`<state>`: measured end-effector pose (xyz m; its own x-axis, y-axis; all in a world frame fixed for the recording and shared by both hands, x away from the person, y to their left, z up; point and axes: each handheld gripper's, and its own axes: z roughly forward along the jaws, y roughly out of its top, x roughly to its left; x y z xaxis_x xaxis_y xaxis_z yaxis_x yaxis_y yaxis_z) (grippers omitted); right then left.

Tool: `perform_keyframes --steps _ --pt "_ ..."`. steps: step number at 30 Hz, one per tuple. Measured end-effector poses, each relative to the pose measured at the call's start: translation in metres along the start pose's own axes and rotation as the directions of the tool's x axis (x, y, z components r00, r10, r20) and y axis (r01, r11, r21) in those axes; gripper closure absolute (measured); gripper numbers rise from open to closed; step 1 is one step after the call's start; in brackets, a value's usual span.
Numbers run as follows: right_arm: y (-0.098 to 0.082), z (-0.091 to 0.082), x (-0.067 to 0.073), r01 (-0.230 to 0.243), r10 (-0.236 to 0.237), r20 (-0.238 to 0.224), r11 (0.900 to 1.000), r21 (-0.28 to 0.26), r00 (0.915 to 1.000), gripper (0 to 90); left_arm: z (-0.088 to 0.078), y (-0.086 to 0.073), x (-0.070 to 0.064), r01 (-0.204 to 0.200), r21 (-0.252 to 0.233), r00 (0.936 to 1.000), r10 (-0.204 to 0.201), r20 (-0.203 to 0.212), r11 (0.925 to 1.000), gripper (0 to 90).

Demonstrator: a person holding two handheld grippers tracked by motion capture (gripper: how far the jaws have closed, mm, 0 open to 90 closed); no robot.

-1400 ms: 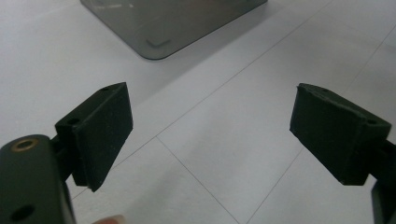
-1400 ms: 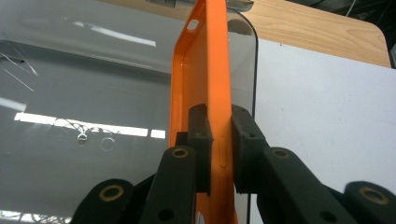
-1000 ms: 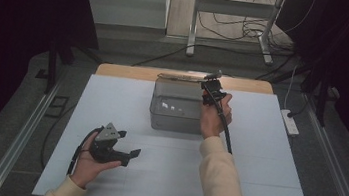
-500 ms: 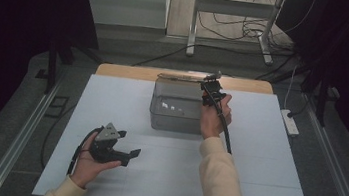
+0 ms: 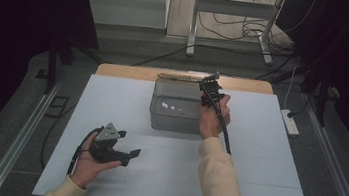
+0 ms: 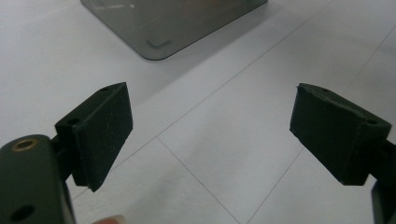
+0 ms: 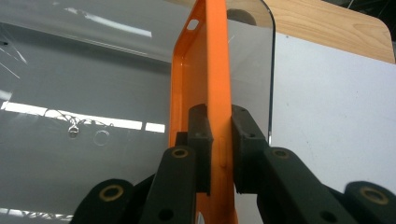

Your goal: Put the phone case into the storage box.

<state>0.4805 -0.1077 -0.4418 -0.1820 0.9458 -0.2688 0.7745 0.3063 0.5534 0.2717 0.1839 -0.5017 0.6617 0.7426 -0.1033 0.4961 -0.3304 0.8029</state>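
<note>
A lab or test room, by the look of it; dark curtains all round; a white-covered table (image 5: 252, 188) on metal floor rails (image 5: 22, 134); cables (image 5: 231, 29) and a power strip (image 5: 290, 122) toward two o'clock.

high view: looks forward and down from above the person's side, well back, taking in the whole white worktop (image 5: 252, 188), the grey box (image 5: 176, 111) near its far edge and the floor beyond.
left gripper view: rides on the left gripper (image 6: 210, 135), close and low over the worktop (image 6: 224, 154), facing along its own black fingers (image 6: 100, 130) toward a near corner of the grey box (image 6: 177, 23).
right gripper view: rides on the right gripper (image 7: 219, 149), very close, facing along its fingers (image 7: 198, 140) and the orange case (image 7: 210, 70) over the grey box (image 7: 84, 93).
shared: all three take in the grey box and white worktop (image 7: 336, 107).
</note>
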Motion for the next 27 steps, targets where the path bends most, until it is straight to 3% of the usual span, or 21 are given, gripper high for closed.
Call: perform_keyframes --steps 27 --pt "-0.004 0.013 0.004 0.012 -0.012 0.016 0.999 0.043 0.9998 79.7 0.0 0.0 0.0 0.0 0.001 1.0 0.0 -0.002 1.0 12.9"
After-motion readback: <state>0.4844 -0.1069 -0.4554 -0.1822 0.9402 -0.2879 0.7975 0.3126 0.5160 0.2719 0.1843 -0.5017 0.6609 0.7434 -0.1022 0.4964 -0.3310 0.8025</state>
